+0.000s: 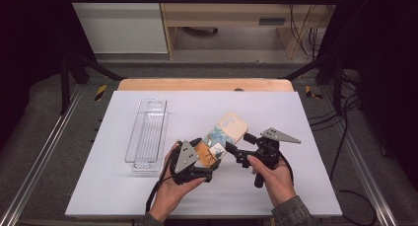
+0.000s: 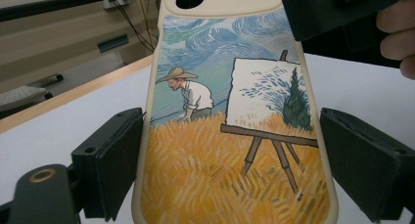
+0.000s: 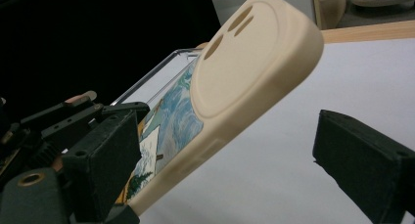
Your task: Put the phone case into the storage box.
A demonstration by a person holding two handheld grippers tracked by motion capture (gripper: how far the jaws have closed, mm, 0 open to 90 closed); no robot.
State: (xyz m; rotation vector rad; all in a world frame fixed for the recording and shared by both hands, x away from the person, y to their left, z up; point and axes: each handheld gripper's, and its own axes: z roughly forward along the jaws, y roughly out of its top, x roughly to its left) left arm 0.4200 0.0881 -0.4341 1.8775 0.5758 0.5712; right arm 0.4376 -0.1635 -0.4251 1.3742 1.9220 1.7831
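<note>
Cream-edged phone case with a painted wheat-field and easel scene (image 1: 223, 138) held up off the white desk (image 1: 305, 186), tilted, camera-cutout end pointing away from the person, printed side up.

Left gripper (image 1: 199, 159): in the left gripper view, case (image 2: 235, 136) sits straight between the two black jaws, lower end toward the camera. Left jaw pad looks pressed against the case's cream edge; right jaw pad just beside the other edge, contact there hard to confirm. Reads as jaws pinching the lower half of the case across its width. Held in the person's left hand (image 1: 170, 191).

Right gripper (image 1: 231, 151): in the right gripper view, jaws spread wide. Case (image 3: 230, 97) lies diagonally across the gap, cutout end up and to the right. Near jaw close beside the case's lower edge, far jaw well apart from it with bare desk between. No grip visible on this side. Held in the person's right hand (image 1: 273, 176), grey three-cornered plate on top.

High view: both grippers meet at the lower end of the case, near the front middle of the desk.

Clear plastic long tray (image 1: 147, 134) lies flat on the desk, left of the left gripper, apart from the case.
</note>
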